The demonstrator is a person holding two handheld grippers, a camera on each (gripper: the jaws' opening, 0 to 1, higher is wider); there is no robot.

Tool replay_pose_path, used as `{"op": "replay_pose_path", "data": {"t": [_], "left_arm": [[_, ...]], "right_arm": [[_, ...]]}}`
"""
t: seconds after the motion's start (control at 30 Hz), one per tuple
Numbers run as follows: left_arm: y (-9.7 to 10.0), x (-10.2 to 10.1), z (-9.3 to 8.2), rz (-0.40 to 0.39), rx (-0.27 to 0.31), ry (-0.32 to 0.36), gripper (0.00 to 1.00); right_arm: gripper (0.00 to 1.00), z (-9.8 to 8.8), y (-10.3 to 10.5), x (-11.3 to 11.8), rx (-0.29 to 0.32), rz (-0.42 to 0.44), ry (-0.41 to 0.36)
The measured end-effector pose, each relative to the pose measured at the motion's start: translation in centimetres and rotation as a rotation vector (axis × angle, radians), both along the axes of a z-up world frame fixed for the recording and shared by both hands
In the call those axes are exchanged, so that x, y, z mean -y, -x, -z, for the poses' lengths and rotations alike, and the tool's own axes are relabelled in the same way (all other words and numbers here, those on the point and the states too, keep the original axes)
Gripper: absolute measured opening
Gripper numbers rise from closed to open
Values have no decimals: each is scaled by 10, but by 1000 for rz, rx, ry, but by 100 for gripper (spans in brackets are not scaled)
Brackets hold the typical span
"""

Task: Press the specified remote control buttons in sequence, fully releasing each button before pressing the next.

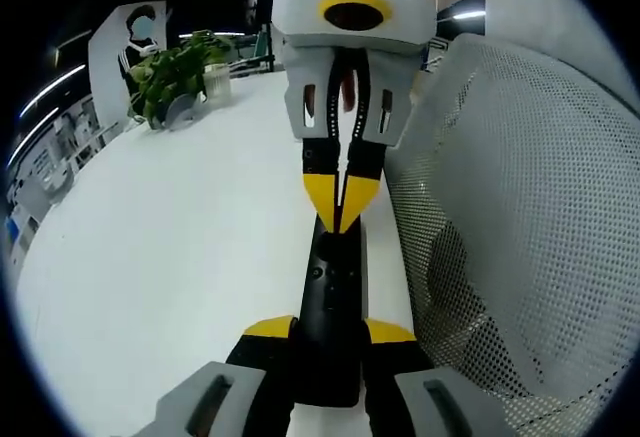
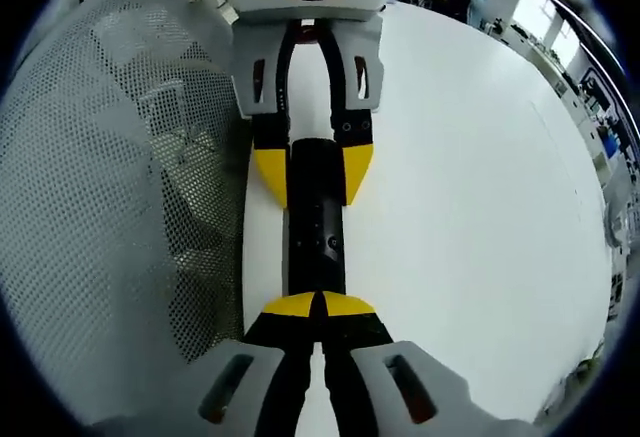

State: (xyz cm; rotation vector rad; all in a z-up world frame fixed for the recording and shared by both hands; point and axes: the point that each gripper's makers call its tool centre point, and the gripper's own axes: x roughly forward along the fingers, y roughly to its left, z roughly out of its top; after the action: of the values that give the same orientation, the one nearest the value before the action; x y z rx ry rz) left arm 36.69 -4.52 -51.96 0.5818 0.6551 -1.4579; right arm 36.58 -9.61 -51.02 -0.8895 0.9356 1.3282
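A long black remote control (image 1: 335,287) lies lengthwise just above the white table (image 1: 180,237). My left gripper (image 1: 330,332) is shut on its near end, a yellow-tipped finger on each long side. My right gripper (image 1: 340,212) comes in from the far side with its yellow tips together, resting on the remote's top face near the far end. In the right gripper view, my right gripper (image 2: 318,307) is shut with its tips touching the remote (image 2: 315,242). Beyond it my left gripper (image 2: 315,177) clamps the other end.
A white mesh chair back (image 1: 520,207) stands close along one side of the remote (image 2: 110,177). A potted plant (image 1: 175,77) and a white cup (image 1: 217,84) sit at the table's far edge. Bare table top (image 2: 470,207) stretches away on the other side.
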Motion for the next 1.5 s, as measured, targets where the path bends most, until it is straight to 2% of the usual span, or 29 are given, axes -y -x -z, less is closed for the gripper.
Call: {"op": "replay_pose_path", "data": {"t": [0.07,0.13,0.17,0.33,0.43,0.53,0.83,1.0,1.07,1.1,1.13,1.2,1.3,1.5], "left_arm": [[0,0,0,0,0,-2,25],[0,0,0,0,0,-2,25],[0,0,0,-1,-1,0,25],[0,0,-1,-4,-7,3,25],[1,1,-1,0,-1,-2,25],[0,1,-1,2,-3,3,25],[1,1,-2,3,-3,5,25],[1,1,-2,4,-3,-3,24],[1,1,-2,3,-4,-2,24],[1,1,-2,7,1,-4,24],[1,1,-2,12,8,-6,24],[1,1,-2,8,5,-9,25],[1,1,-2,5,5,-10,24],[1,1,-2,5,-4,-3,24]], "right_arm": [[0,0,0,1,-13,15,-18],[0,0,0,1,-51,88,-35],[0,0,-1,1,-42,65,-32],[2,-2,2,0,-41,60,-36],[5,-2,3,-1,-65,75,-44],[9,-2,1,-2,-33,47,-42],[8,0,1,-3,-35,20,-7],[8,1,-1,-4,-48,44,19],[8,1,0,-4,-32,29,39],[8,1,0,-4,4,-15,53],[8,1,2,-5,22,-27,51],[8,1,3,-3,22,-12,30],[8,1,0,-3,-11,61,-31],[8,0,0,-4,-31,97,-60]]}}
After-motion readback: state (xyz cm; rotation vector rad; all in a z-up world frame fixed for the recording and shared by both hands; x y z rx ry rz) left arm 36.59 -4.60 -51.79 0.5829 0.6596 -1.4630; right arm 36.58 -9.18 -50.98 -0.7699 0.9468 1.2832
